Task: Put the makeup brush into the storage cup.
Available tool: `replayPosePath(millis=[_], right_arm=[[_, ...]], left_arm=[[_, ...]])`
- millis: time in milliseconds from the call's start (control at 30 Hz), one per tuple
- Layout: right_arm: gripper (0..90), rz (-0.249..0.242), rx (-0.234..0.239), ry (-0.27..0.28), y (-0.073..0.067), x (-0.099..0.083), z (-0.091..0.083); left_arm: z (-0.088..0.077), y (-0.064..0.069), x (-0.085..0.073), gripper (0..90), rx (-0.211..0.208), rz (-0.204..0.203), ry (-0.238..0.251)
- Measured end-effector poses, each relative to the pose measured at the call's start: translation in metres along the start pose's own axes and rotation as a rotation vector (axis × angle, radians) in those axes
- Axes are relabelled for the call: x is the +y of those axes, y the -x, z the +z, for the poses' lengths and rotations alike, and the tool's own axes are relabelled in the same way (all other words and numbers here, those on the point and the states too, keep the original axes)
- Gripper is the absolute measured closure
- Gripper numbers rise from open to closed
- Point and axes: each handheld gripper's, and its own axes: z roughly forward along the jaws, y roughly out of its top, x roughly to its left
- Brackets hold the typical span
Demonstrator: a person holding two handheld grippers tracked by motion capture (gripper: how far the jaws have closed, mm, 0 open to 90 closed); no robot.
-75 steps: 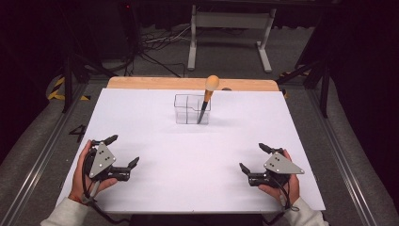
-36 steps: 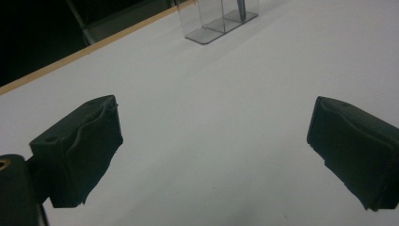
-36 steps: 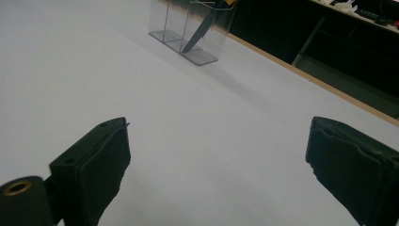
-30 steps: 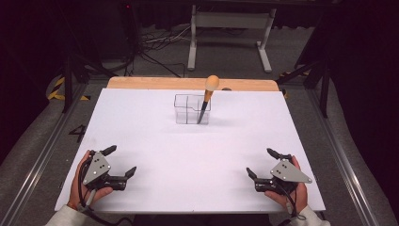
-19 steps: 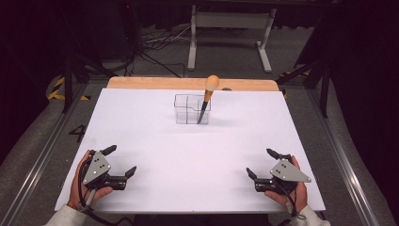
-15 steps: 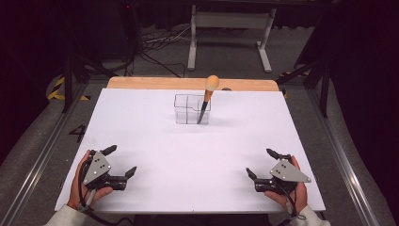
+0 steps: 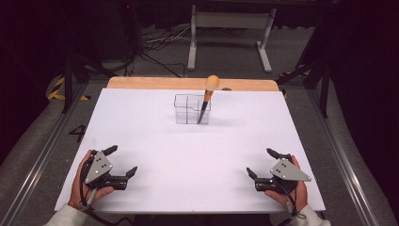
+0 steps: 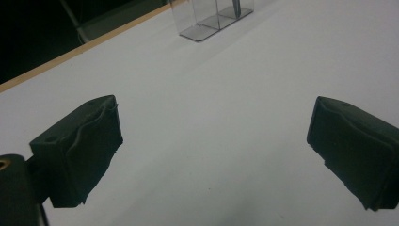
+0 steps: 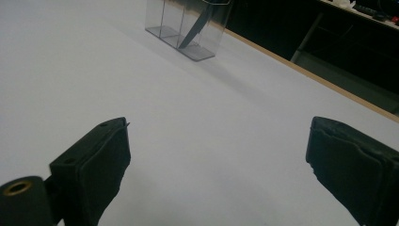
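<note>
Here both grippers, left gripper and right gripper, rest wide apart-jawed and empty near the white table's front corners; the clear plastic divided box holding a wooden-handled dark-bladed tool stands near the far edge, with bare tabletop between.

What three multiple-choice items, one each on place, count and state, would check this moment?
1. Where does the wooden-handled knife stand?
A. flat on the white table
B. in the clear plastic box
C. in a tool

2. How many compartments of the clear plastic box hold something?
A. one
B. two
C. none

3. How do the left tool and right tool stand?
A. both shut
B. one shut
C. both open

Key: 1 B, blade down inside the box; 2 A, just the right compartment is filled; 3 C, jaws wide apart over the white table.
</note>
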Motion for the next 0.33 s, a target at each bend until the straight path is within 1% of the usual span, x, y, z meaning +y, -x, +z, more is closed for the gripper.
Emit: replayPosePath(millis=[67,167,233,333], right_arm=[[7.7,0.003,-0.002,-0.005,0.0010,-0.0010,0.0009],[7.6,0.017,-0.005,-0.019,0.0033,-0.0034,0.0022],[7.6,0.025,-0.009,-0.018,0.0044,-0.0042,0.0017],[7.6,0.023,-0.010,-0.017,0.0046,-0.0044,0.0015]], left_arm=[[0.0005,0.0000,-0.0001,4.3,0.000,0.005,-0.009],[0.0014,0.0005,0.0004,4.3,0.000,0.007,-0.006],[0.0018,0.0001,0.0007,4.3,0.001,0.001,-0.003],[0.0030,-0.0011,0.0008,4.4,0.001,0.000,-0.004]])
